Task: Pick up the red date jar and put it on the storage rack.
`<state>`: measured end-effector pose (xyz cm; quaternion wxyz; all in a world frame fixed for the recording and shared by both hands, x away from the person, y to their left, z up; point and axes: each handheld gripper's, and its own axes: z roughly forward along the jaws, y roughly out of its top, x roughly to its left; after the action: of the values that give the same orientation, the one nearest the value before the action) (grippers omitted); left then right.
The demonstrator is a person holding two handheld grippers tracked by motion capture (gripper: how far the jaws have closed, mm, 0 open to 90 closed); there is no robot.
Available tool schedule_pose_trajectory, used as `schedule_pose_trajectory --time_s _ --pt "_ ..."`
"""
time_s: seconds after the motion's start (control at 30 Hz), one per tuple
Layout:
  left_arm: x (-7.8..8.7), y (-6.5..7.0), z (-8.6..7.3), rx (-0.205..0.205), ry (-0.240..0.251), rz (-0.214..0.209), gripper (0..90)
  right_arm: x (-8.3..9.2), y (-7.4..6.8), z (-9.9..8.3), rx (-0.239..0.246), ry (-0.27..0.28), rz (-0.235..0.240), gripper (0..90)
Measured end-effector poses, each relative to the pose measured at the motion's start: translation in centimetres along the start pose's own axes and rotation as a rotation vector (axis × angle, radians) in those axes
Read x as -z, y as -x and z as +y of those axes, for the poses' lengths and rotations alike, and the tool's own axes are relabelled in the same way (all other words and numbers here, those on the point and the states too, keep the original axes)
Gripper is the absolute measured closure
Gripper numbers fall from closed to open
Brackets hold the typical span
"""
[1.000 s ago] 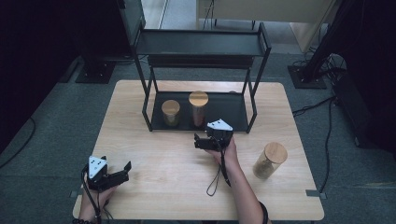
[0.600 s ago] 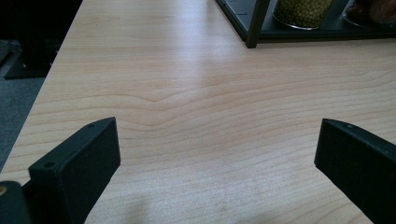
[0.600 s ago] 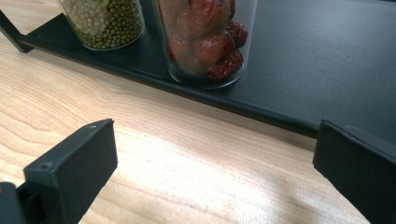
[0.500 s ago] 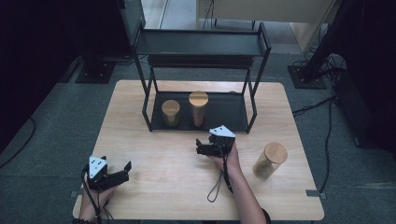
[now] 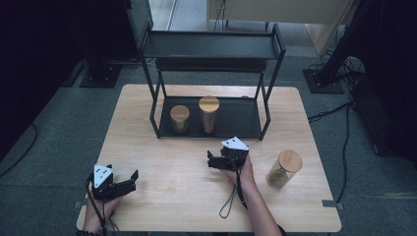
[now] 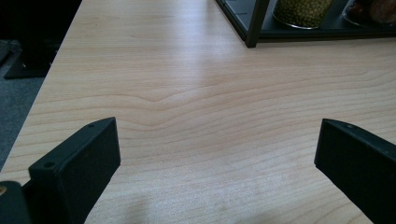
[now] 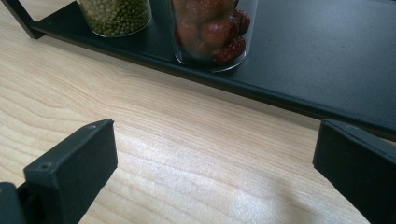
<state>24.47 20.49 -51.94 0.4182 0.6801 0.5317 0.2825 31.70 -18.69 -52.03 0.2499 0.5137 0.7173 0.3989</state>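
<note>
A black two-tier rack (image 5: 268,105) stands at the back of the wooden table (image 5: 162,157). On its lower shelf sit a short jar of green beans (image 5: 179,118) (image 7: 116,14) (image 6: 303,9) and a taller jar of red fruit (image 5: 209,113) (image 7: 212,30). A third cork-lidded jar (image 5: 284,168) stands on the table at the right. My right gripper (image 5: 210,161) (image 7: 217,154) is open just in front of the rack, its jaws wide apart over bare wood. Near the front left corner, my left gripper (image 5: 129,181) (image 6: 217,154) is open and holds nothing.
The rack's front posts (image 6: 254,23) and shelf edge (image 7: 261,91) lie close ahead of the right gripper. A cable (image 5: 231,201) trails from the right gripper across the table. Dark stands and cables sit on the floor around the table.
My right gripper has drawn back a little from the rack toward the person. The left gripper has stayed in place.
</note>
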Motion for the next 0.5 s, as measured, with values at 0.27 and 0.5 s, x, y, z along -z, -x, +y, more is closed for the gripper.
schedule_pose_trajectory --time_s 0.27,0.5 --pt "0.0 0.0 0.0 0.0 -0.001 0.001 0.5 0.5 -0.3 -0.6 0.005 0.001 0.009 0.0" --pt "0.0 0.0 0.0 -0.001 -0.001 0.001 0.5 1.1 -0.6 -1.0 0.02 0.005 0.0 0.0"
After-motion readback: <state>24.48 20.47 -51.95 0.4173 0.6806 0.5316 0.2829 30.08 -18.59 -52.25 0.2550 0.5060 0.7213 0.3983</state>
